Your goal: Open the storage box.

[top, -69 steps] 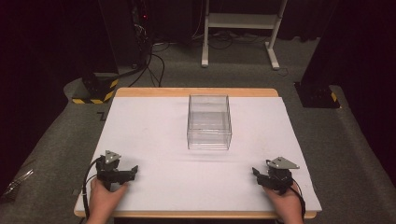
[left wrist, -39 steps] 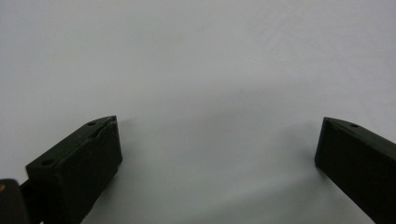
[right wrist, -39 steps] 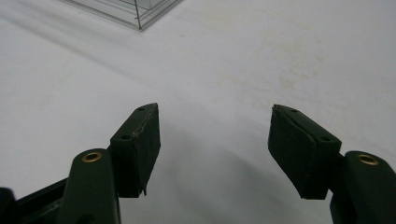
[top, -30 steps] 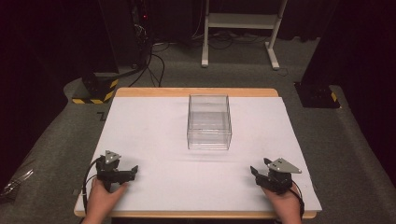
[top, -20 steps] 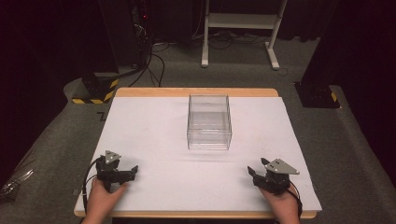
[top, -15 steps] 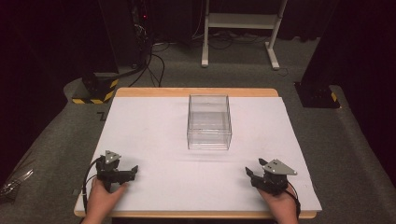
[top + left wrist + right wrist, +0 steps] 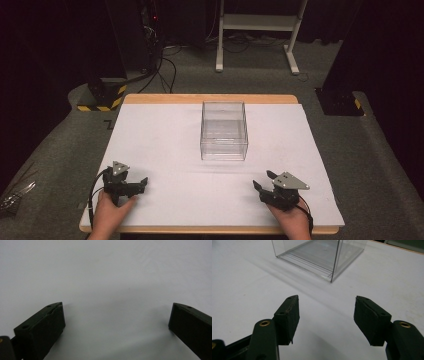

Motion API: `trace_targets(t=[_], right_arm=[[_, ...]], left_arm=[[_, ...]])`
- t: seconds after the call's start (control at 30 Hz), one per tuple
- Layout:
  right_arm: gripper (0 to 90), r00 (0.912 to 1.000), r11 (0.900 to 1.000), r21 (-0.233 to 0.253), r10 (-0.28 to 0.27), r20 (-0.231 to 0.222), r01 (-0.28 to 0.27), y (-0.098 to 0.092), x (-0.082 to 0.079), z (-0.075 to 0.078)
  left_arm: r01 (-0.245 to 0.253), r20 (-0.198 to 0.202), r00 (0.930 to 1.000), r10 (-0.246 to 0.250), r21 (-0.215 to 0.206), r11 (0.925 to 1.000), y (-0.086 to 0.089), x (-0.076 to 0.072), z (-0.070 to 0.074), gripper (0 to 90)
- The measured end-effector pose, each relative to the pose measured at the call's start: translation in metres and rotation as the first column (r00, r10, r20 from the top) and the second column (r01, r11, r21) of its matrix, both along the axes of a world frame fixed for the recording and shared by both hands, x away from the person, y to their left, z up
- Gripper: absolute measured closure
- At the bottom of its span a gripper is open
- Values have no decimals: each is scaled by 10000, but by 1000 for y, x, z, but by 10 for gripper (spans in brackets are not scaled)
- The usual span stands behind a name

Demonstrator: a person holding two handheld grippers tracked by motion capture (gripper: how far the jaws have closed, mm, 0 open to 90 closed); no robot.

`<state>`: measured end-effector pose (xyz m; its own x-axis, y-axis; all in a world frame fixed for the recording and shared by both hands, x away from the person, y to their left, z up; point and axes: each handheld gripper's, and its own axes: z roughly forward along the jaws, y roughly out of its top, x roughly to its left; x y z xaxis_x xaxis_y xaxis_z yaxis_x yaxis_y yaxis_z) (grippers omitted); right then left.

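- We see a wooden-edged bench (image 7: 210, 98) under a white sheet (image 7: 165, 135), standing on grey carpet (image 7: 380, 165) in a dark room.
- A clear plastic box (image 7: 224, 131) sits on the sheet at mid-bench, toward the far edge; it is open-topped and looks empty.
- Behind the box, past the bench, stands a white metal stand (image 7: 255, 22); to the box's far left a black-and-yellow striped base (image 7: 102, 95) rests on the carpet, with black cables (image 7: 165, 70) beside it.
- The left gripper (image 7: 136, 186) lies on the sheet well to the near left of the box, fingers (image 7: 50, 322) spread wide and holding nothing.
- The right gripper (image 7: 263, 182) lies well to the near right of the box, aimed toward it, fingers (image 7: 288, 315) wide apart and empty.
- Both forearms are cut off by the lower frame edge.
- The room's far corners are too dark to make out.
- A dark mark on the carpet by the bench's far left corner, left of the box, is too small to read.
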<state>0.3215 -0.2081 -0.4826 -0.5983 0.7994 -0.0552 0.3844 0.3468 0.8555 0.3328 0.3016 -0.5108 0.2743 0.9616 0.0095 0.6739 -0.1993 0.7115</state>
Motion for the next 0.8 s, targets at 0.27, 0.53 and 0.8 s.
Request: trace_targets(t=[0.27,0.53,0.8], right_arm=[[404,9996,9992,272,278,-47,-277,14,-1,2],[402,9989,9956,856,398,-244,-376,23,0,7],[401,9985,9957,838,434,-319,-406,32,7,10]], left_arm=[[16,5,10000,-16,26,10000,0,0,0,7],[13,5,10000,-13,23,10000,0,0,0,7],[21,-12,10000,-21,9,10000,0,0,0,7]])
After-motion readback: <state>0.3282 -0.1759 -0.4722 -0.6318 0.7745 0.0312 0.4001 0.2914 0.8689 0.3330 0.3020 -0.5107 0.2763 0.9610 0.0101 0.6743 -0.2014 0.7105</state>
